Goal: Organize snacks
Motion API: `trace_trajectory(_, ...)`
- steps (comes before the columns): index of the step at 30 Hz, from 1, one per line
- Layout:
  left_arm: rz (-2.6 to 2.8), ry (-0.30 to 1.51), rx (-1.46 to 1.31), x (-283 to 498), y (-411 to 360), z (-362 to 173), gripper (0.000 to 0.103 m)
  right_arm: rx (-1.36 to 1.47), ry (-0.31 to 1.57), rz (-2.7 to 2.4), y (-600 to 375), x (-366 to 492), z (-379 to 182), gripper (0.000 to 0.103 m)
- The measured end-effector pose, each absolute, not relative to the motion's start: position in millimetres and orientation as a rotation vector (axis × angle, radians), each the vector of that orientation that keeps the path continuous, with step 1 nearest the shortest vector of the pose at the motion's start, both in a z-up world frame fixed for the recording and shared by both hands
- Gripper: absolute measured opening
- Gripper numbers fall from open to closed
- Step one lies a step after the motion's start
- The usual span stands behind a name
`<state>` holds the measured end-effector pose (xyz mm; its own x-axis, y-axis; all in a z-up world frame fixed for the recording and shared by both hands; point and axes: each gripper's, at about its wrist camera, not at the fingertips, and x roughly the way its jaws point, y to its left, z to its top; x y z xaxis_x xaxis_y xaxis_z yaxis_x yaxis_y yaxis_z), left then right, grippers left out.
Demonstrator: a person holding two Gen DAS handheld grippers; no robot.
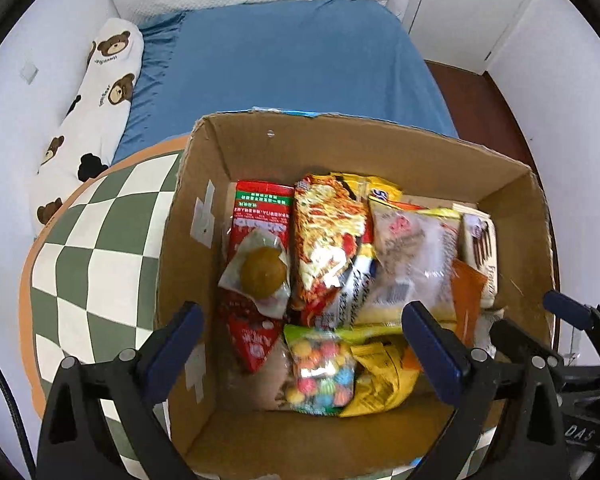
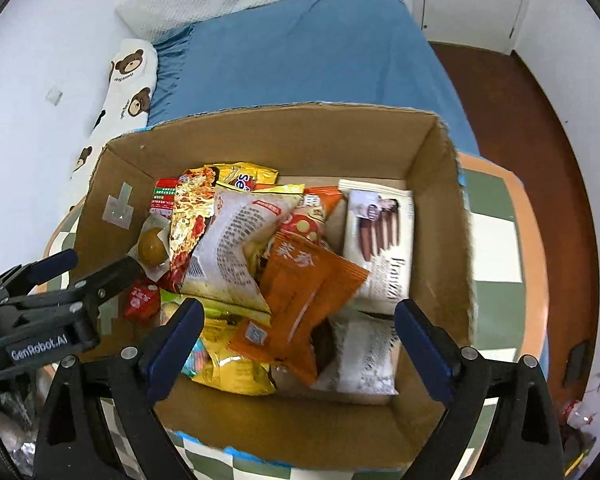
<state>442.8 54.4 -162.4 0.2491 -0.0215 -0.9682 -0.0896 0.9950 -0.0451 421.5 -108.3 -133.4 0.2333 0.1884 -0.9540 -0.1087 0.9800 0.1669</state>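
An open cardboard box (image 1: 204,184) (image 2: 440,184) holds several snack packs. In the left wrist view I see a red packet (image 1: 260,216), a wrapped brown ball (image 1: 262,272), a noodle pack (image 1: 328,240), a bag of coloured candies (image 1: 322,368) and a yellow bag (image 1: 380,384). In the right wrist view an orange packet (image 2: 304,292), a white printed bag (image 2: 232,256) and a chocolate-stick box (image 2: 380,236) lie on top. My left gripper (image 1: 308,340) is open and empty above the candies. My right gripper (image 2: 300,344) is open and empty above the orange packet.
The box stands on a green-and-white checked cushion (image 1: 92,248) with an orange rim. Behind it is a bed with a blue sheet (image 1: 292,60) and a bear-print pillow (image 1: 96,96). Dark wooden floor (image 2: 520,112) lies to the right.
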Motion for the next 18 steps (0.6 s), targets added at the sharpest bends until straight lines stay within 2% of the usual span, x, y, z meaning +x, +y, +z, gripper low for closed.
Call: trace_trajectory(18, 0.075, 1.014, -0.094, 306, 42, -60, 0.102, 0.027, 1.042, 0.177, -135, 289, -40, 0.098)
